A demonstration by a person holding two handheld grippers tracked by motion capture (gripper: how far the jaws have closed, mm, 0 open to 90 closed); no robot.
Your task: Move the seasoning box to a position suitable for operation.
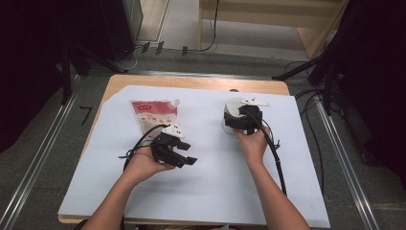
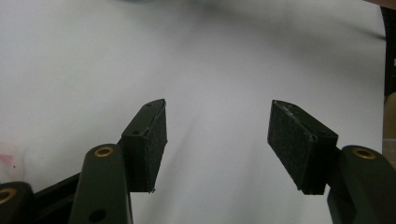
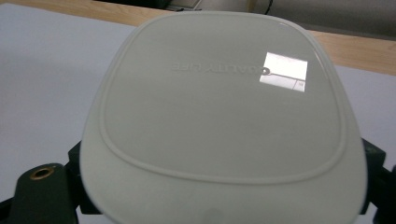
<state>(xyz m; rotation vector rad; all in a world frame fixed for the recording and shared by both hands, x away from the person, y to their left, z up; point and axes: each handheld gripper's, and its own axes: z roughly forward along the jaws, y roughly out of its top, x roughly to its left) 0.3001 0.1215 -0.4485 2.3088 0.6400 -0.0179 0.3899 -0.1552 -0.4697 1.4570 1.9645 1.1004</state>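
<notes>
While the right gripper (image 1: 242,125) has its fingers clenched on the white tub (image 3: 224,121) at the far right of the desk (image 1: 210,191), a loose squeeze could let it slip. The left gripper (image 2: 217,140) is released, holding nothing.

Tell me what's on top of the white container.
A closed white lid covers the white container, held between the right gripper's jaws. The contents are hidden.

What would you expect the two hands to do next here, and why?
Probably the left gripper reaches back to the red pouch on the white sheet. Its jaws stand wide apart with nothing between them. The right gripper sits at the white lidded container, whose lid comes between its jaws, so that side looks engaged, though whether it grips I cannot tell.
</notes>
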